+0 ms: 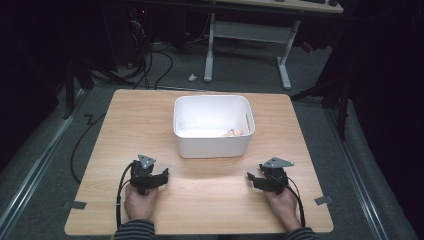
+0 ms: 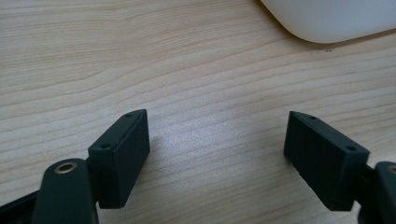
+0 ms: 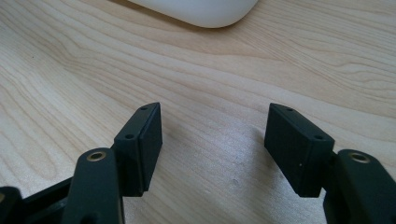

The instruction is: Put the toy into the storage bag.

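Pale wooden table lies bare between the left gripper and right gripper, both released and empty; the white rectangular plastic bin stands near, beyond them.

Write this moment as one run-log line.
left hand-held gripper: open, empty | right hand-held gripper: open, empty | white bin: mid-table, small colourful items inside

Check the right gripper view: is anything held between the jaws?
No, the right gripper has open jaws with bare wooden table between them.
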Demonstrator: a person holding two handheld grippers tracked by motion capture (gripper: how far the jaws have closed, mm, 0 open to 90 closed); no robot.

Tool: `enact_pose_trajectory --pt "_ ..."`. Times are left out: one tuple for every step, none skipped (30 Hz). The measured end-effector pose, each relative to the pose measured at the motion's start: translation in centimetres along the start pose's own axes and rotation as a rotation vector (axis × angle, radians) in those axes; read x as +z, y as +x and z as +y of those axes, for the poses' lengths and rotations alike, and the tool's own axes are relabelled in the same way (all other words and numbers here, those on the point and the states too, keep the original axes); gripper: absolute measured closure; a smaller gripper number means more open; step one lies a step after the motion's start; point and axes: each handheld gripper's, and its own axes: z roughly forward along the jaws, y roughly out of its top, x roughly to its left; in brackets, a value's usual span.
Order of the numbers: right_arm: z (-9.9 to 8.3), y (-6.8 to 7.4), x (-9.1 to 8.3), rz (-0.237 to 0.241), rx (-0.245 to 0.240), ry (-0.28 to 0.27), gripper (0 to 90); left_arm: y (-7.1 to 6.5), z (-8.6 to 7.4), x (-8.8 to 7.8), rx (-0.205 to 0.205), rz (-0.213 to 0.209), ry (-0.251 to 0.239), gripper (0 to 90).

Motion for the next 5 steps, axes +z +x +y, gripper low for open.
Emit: enact_pose_trajectory --pt "0.0 0.0 0.0 -0.001 0.0 0.0 37.0 0.01 0.0 0.0 0.0 0.0 0.0 23.0" --pt "0.0 0.0 0.0 -0.001 0.0 0.0 37.0 0.0 0.0 0.0 0.0 0.0 0.0 23.0" --pt "0.0 0.0 0.0 0.0 0.001 0.0 36.9 -0.02 0.0 0.0 0.001 0.002 0.0 23.1" --pt "0.0 0.0 0.0 0.0 0.001 0.0 36.7 -0.04 0.01 0.02 0.002 0.005 0.0 23.2" --pt "0.0 0.0 0.02 0.002 -0.001 -0.001 36.4 -0.04 0.01 0.02 0.002 0.005 0.001 23.3"
